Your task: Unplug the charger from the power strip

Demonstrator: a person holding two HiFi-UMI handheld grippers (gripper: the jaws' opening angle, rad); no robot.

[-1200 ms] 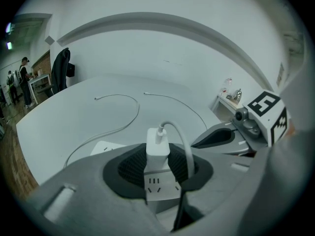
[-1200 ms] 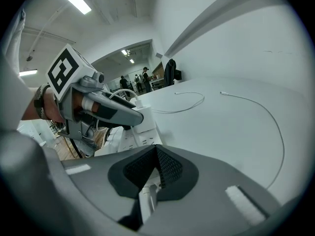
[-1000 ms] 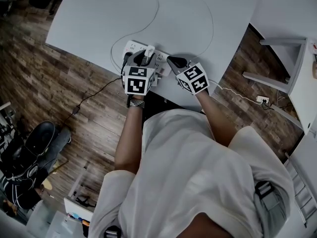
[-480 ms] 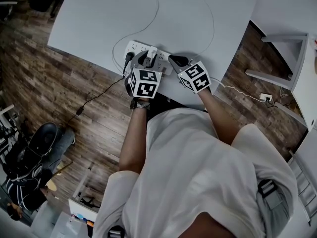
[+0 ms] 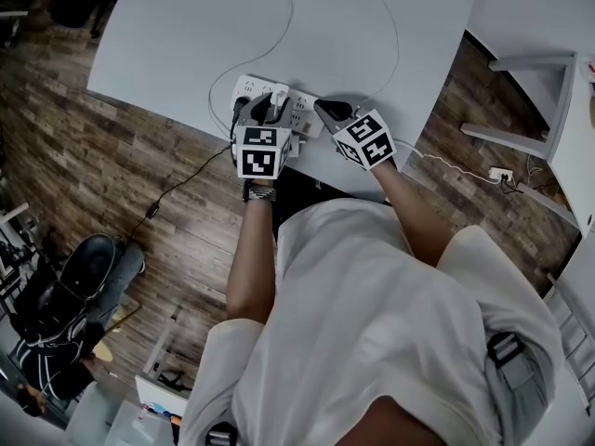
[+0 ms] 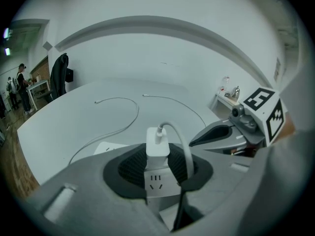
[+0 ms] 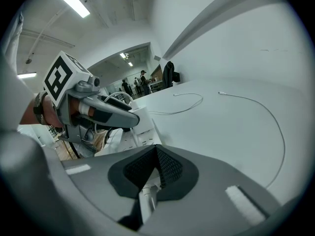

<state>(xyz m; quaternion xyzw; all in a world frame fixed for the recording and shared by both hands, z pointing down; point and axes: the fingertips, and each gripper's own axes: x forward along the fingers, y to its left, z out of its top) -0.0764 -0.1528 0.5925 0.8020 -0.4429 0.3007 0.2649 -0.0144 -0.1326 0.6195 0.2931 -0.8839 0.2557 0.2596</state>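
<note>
While the fingers [image 6: 129, 170] of the left gripper [image 6: 158, 157] clamp the sides of the white charger [image 6: 158, 142], which is seated upright in the power strip [image 6: 156, 183] near the worktop [image 5: 186, 35] edge, the right gripper [image 7: 156, 156] sits at the strip's right end, closed and empty. A straight upward pull, with the strip pinned down, looks the cleanest way out.

White charger [image 6: 158, 145] (cable [image 6: 183, 142] looping up), seemingly clamped by left gripper [image 6: 158, 157], plugged into power strip [image 6: 156, 184]
</note>
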